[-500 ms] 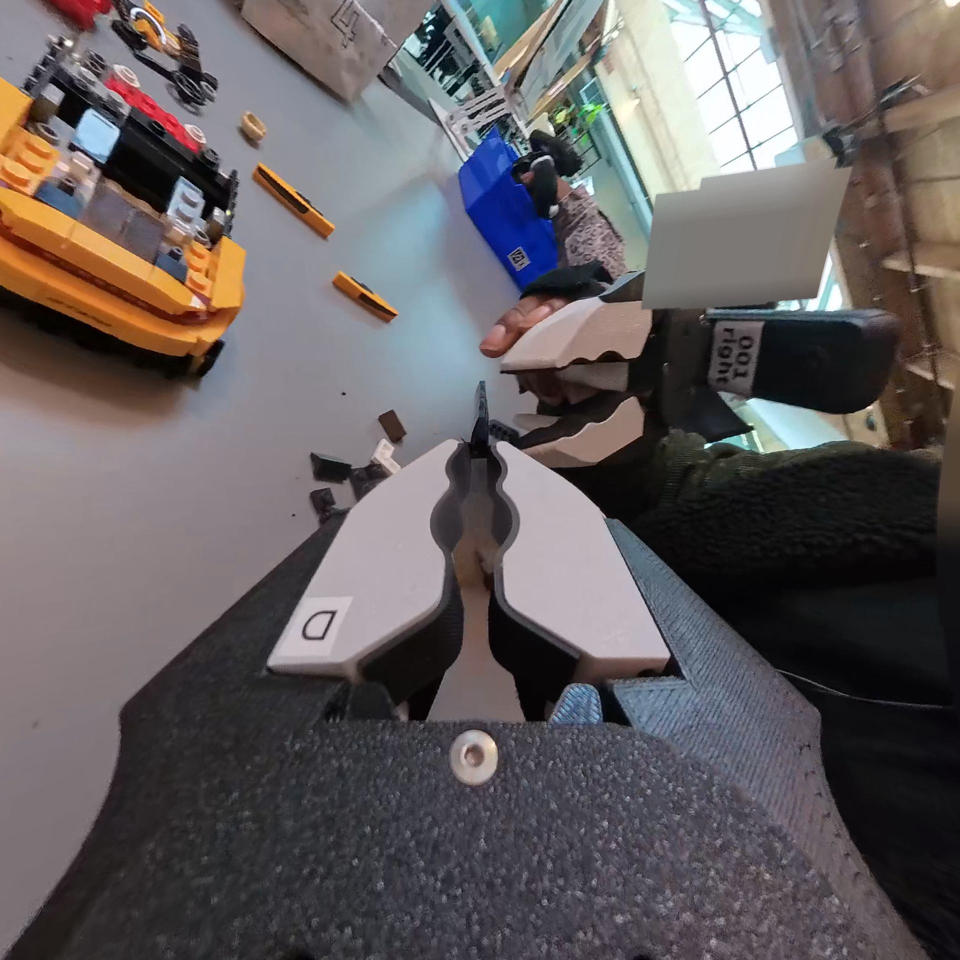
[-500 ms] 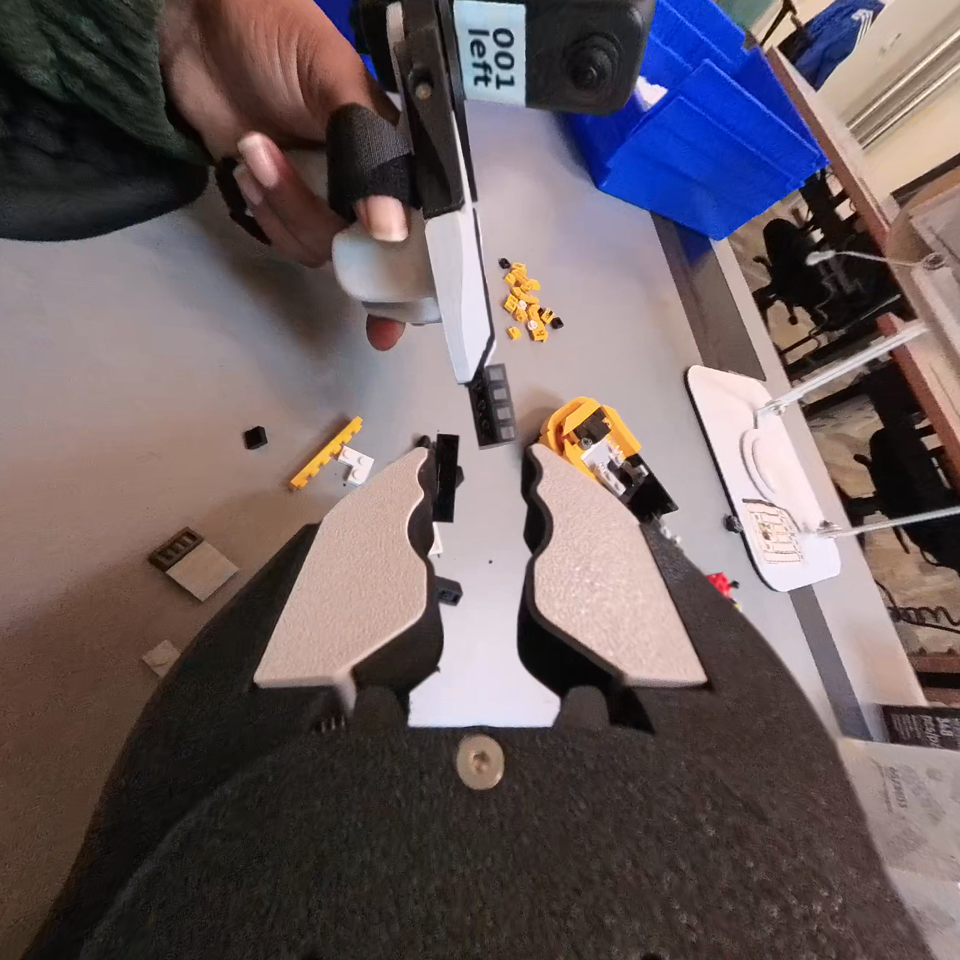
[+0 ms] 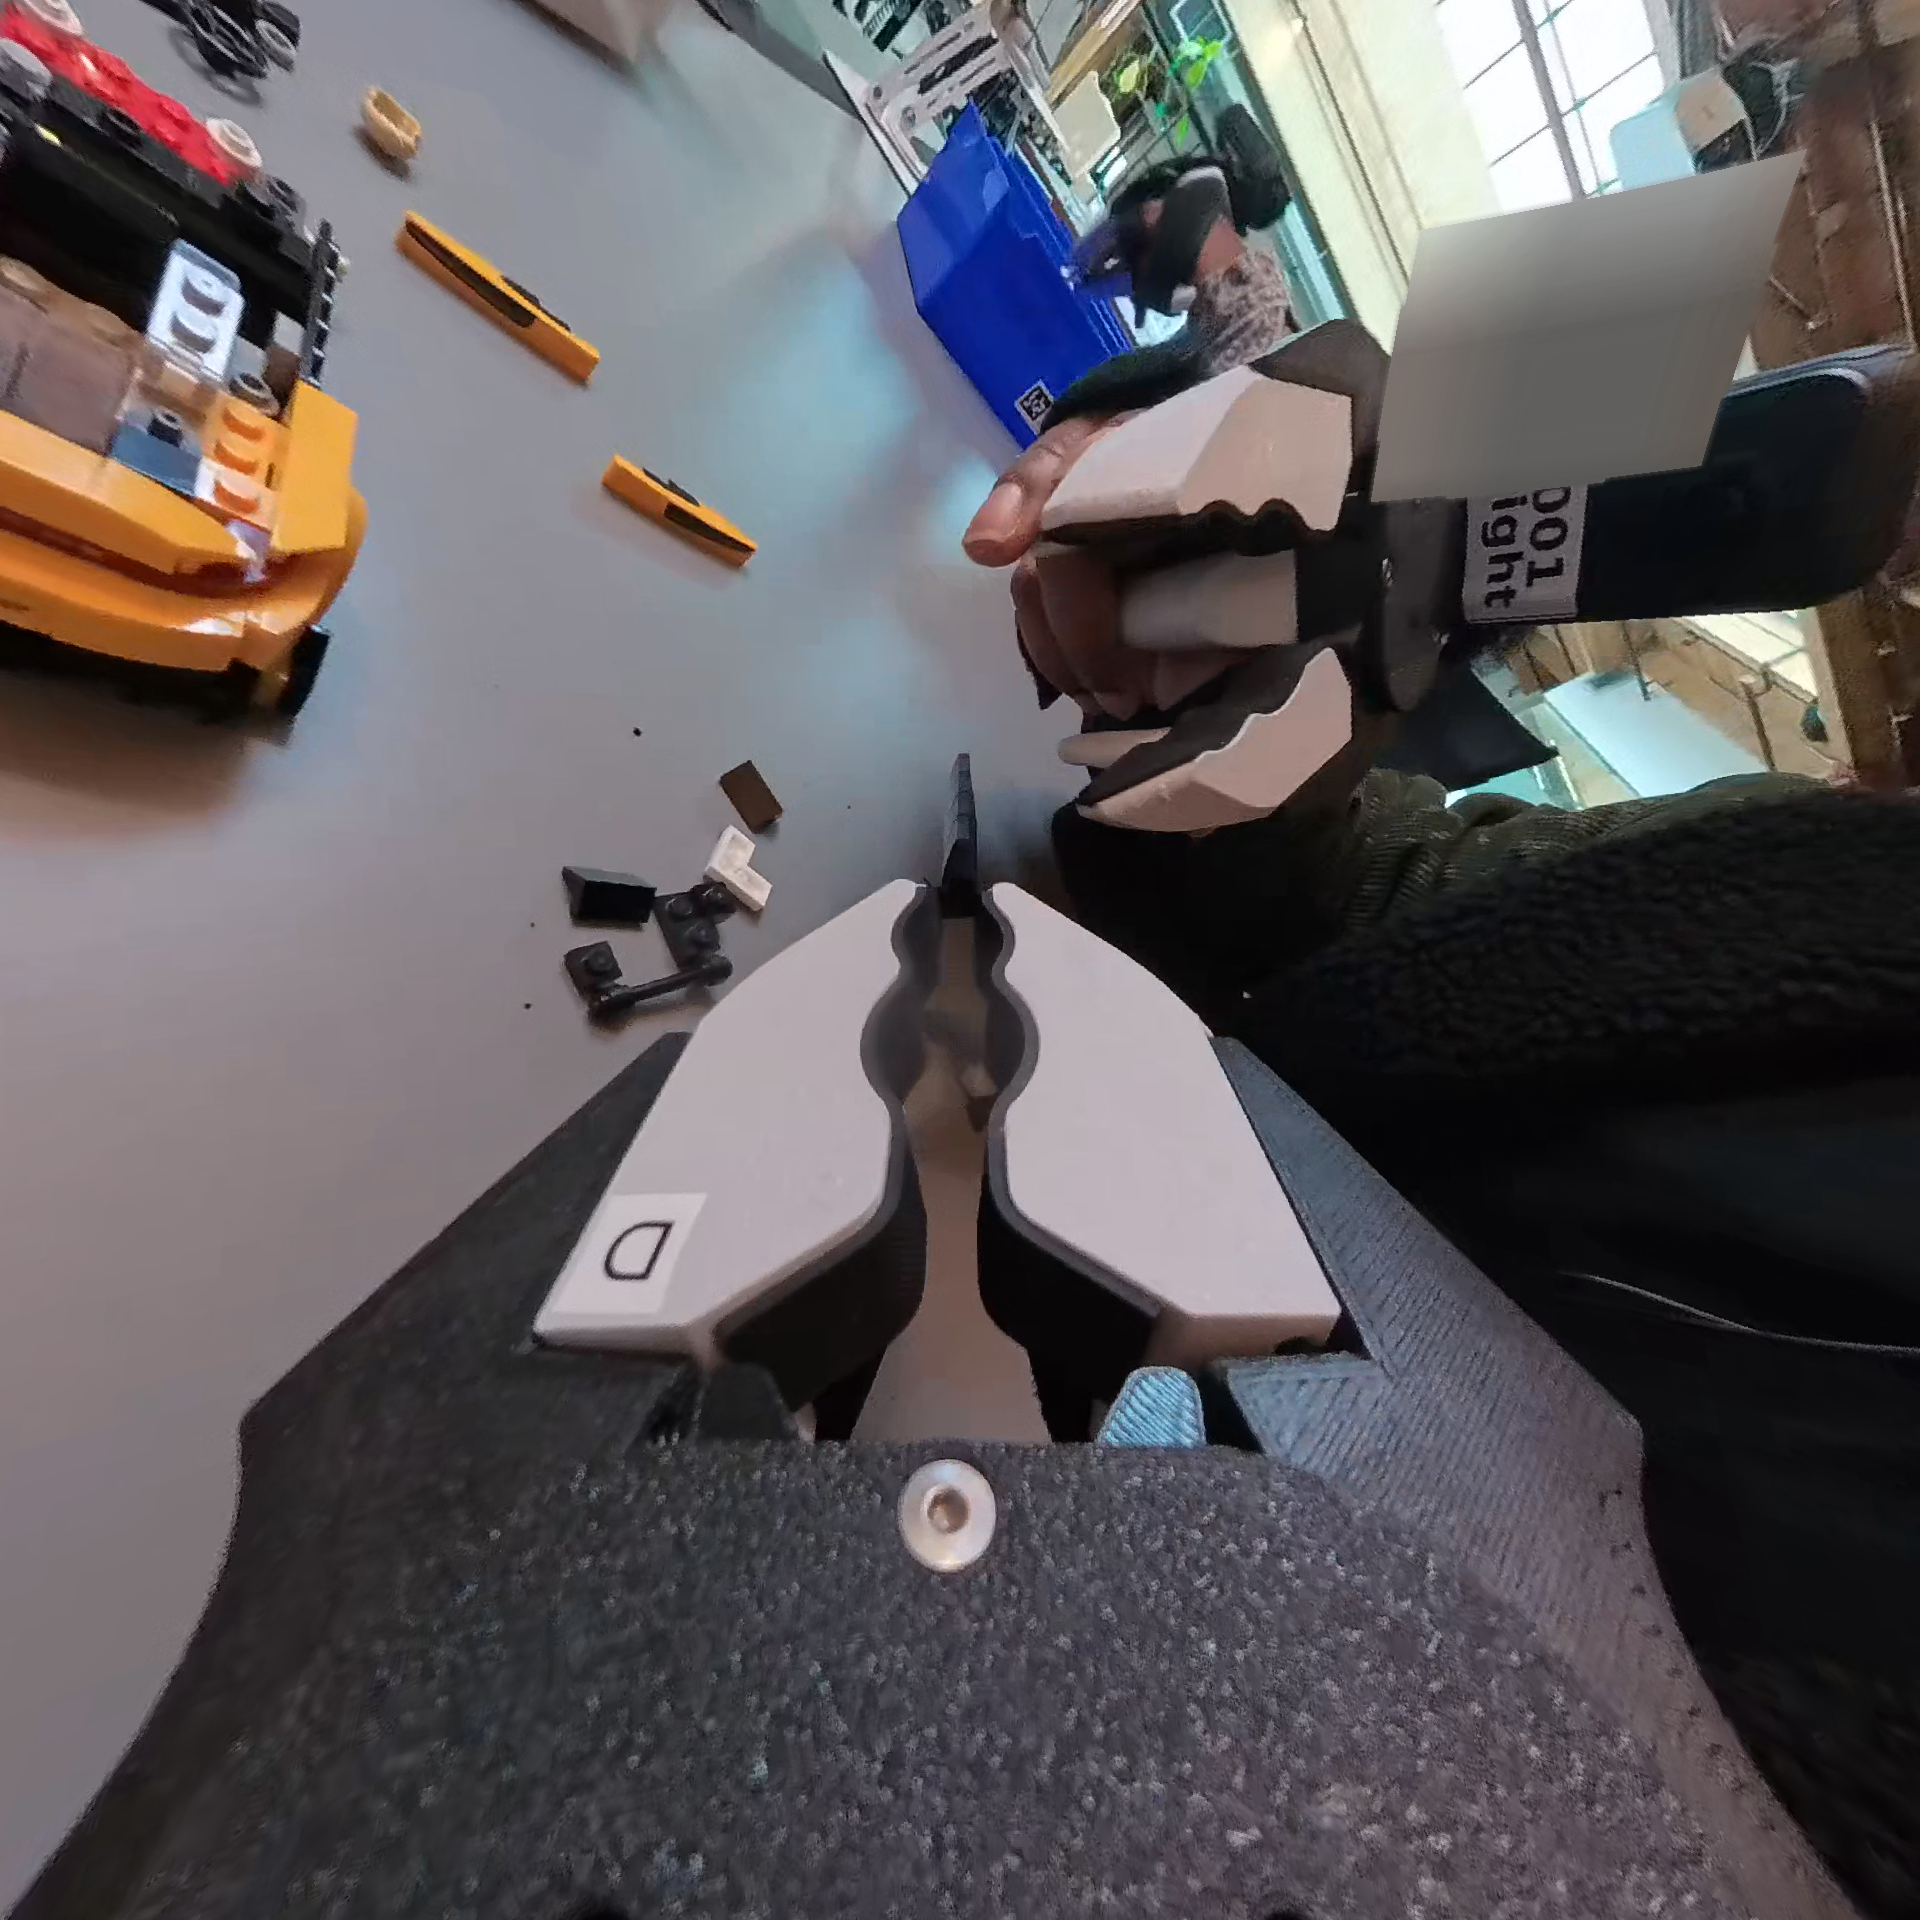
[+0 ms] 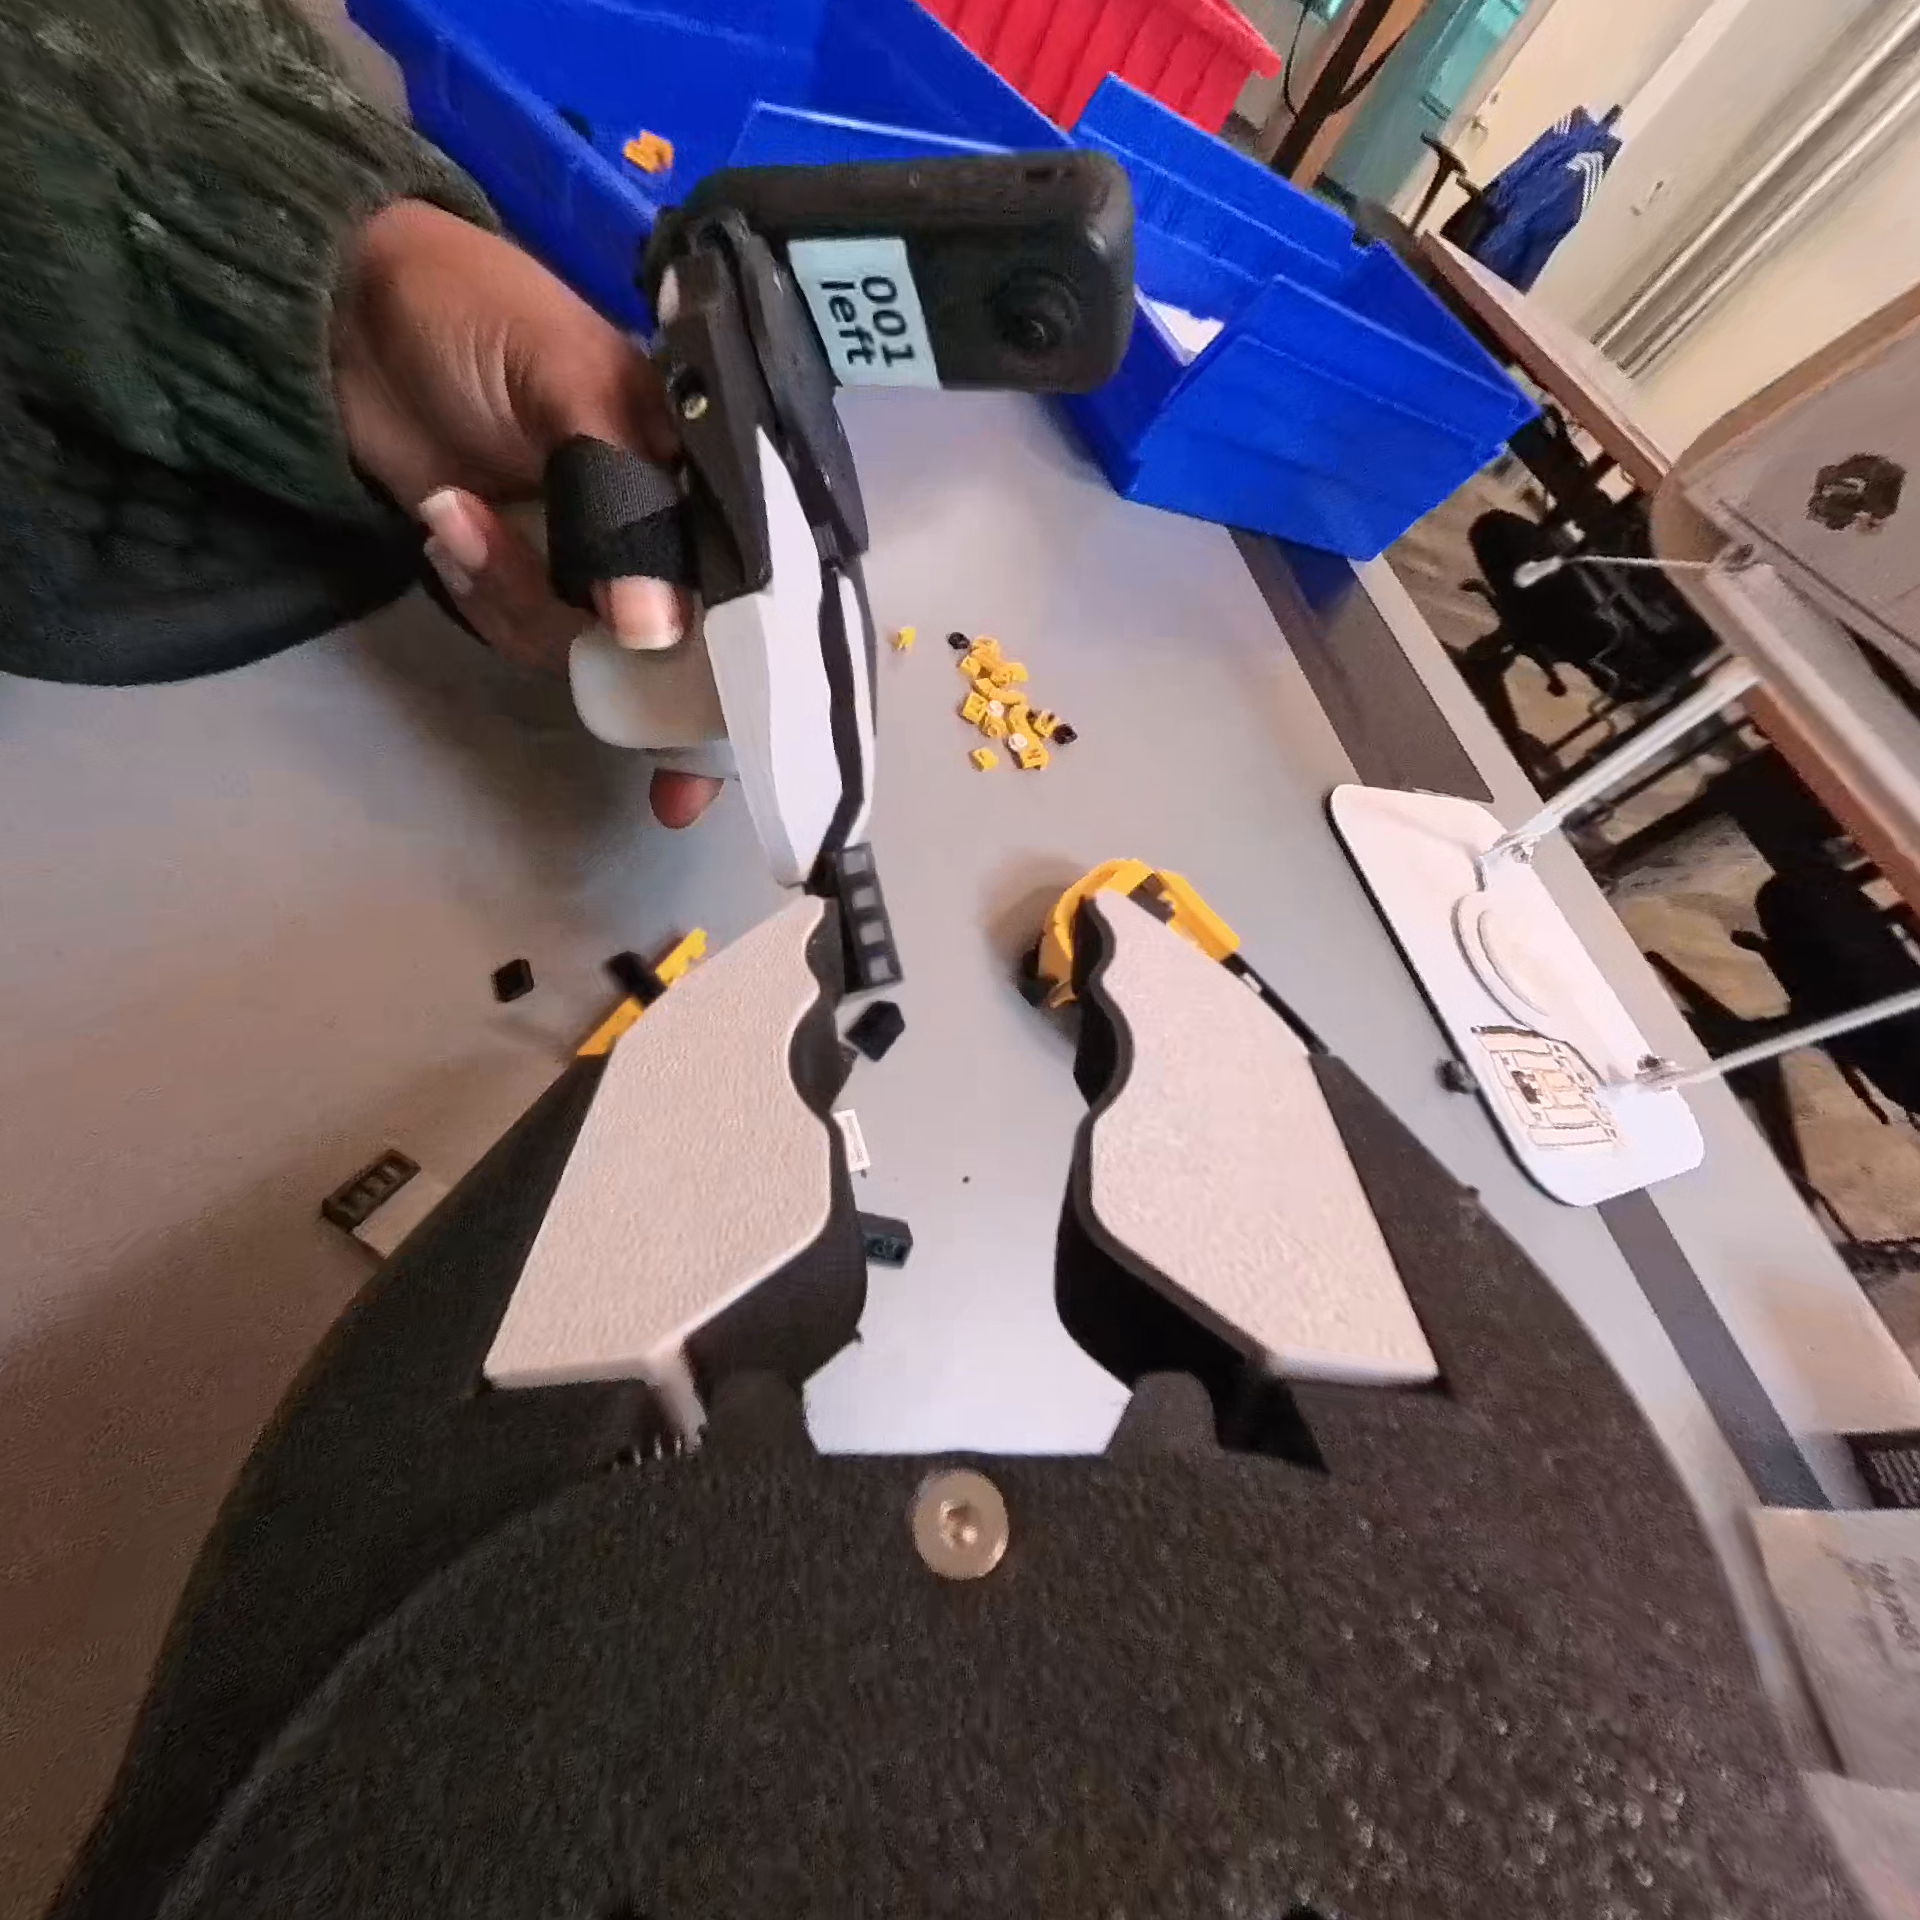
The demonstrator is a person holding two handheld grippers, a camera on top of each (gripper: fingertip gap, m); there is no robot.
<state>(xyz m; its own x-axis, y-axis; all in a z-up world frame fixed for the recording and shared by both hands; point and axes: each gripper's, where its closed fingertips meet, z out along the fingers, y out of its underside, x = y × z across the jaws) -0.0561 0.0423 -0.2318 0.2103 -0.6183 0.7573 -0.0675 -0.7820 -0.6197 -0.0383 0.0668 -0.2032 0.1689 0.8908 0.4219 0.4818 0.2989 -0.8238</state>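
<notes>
The left gripper is closed almost fully on a thin black studded plate, whose long axis runs straight out past the fingertips. The right gripper stands wide open and holds nothing; the plate lies just beside its left finger, with the opposite pad well apart. Blue bins stand behind; one holds a small yellow piece.

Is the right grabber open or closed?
Open. The right gripper has bare grey table showing between its two fingers. Nothing is pinched; the black brick strip sits in the left gripper.
</notes>
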